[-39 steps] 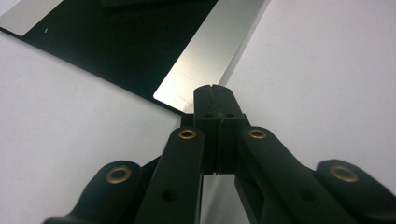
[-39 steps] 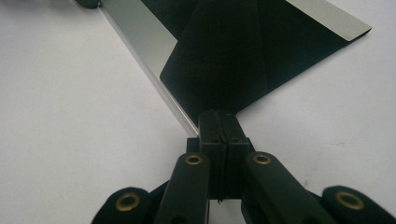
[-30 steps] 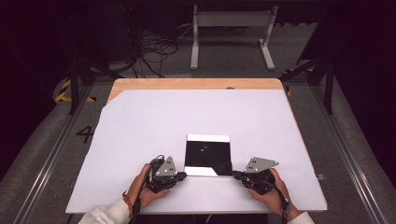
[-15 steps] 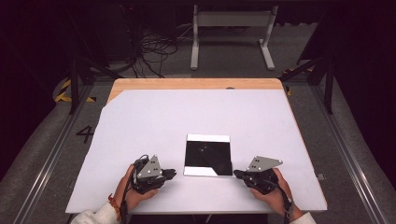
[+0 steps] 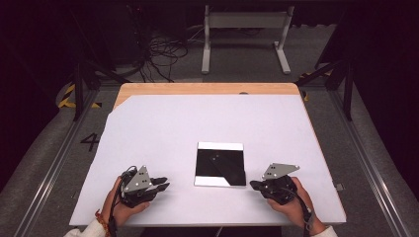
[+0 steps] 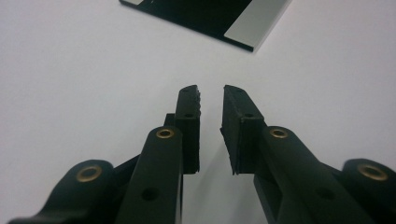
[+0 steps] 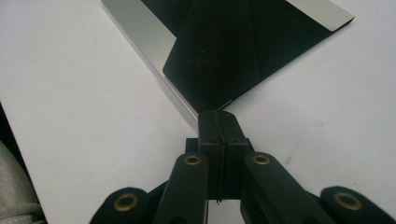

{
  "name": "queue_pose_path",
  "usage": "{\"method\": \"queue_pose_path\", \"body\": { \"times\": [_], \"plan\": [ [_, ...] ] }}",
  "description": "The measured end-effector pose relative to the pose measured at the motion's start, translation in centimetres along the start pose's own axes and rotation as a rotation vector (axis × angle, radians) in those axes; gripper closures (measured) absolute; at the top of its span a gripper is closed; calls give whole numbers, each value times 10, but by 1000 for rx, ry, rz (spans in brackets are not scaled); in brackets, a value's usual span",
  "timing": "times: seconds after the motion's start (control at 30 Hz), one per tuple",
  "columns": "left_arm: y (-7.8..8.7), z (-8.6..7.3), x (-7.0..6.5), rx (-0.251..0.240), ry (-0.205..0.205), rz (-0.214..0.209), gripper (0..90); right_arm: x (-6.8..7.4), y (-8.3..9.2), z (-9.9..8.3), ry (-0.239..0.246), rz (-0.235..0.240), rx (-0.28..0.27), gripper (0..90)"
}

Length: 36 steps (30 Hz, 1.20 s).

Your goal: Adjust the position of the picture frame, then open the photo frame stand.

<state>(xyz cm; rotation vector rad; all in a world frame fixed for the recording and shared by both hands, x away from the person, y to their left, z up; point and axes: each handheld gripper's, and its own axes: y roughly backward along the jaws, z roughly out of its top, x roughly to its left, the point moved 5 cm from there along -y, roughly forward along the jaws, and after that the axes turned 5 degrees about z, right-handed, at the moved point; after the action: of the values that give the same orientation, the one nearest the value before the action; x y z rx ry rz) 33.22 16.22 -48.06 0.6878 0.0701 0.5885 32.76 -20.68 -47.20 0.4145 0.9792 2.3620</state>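
A square black sheet (image 5: 220, 160) with pale strips along its far and near edges lies flat on the white table cover (image 5: 197, 118), creased on a diagonal. My right gripper (image 5: 253, 185) is at its near right corner. In the right gripper view the jaws (image 7: 215, 114) are pressed together on the tip of a black flap of the sheet (image 7: 233, 46). My left gripper (image 5: 165, 183) rests left of the sheet, apart from it. Its jaws (image 6: 211, 91) have just been opening and stand slightly apart with nothing between them; the sheet's corner (image 6: 210, 16) lies ahead.
A strip of bare wood (image 5: 207, 89) shows at the table's far edge. Beyond it on the floor are tangled cables (image 5: 163, 49) and a grey metal stand (image 5: 244, 19). A painted 4 (image 5: 91, 142) marks the floor at left.
My left gripper has slid left, away from the sheet's near left corner, and its jaws have parted a little. The right gripper and the sheet have stayed put.
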Motion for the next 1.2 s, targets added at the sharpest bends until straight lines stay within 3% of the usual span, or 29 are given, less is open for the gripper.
{"method": "queue_pose_path", "body": {
  "times": [0.27, 0.43, 0.5, 1.2],
  "plan": [
    [-4, -3, 8, 8, 7, 8, 709, 3, -6, -2, 25, 4, 41, 900],
    [-10, -2, 6, 14, 9, -7, 695, 3, -6, -2, 25, 9, 50, 900],
    [-10, -2, 5, 15, -2, -1, 685, 4, -6, -3, 29, 9, 59, 900],
    [-7, -6, 7, 25, 27, 22, 623, 8, -14, -2, 67, 4, 95, 900]
  ]
}}
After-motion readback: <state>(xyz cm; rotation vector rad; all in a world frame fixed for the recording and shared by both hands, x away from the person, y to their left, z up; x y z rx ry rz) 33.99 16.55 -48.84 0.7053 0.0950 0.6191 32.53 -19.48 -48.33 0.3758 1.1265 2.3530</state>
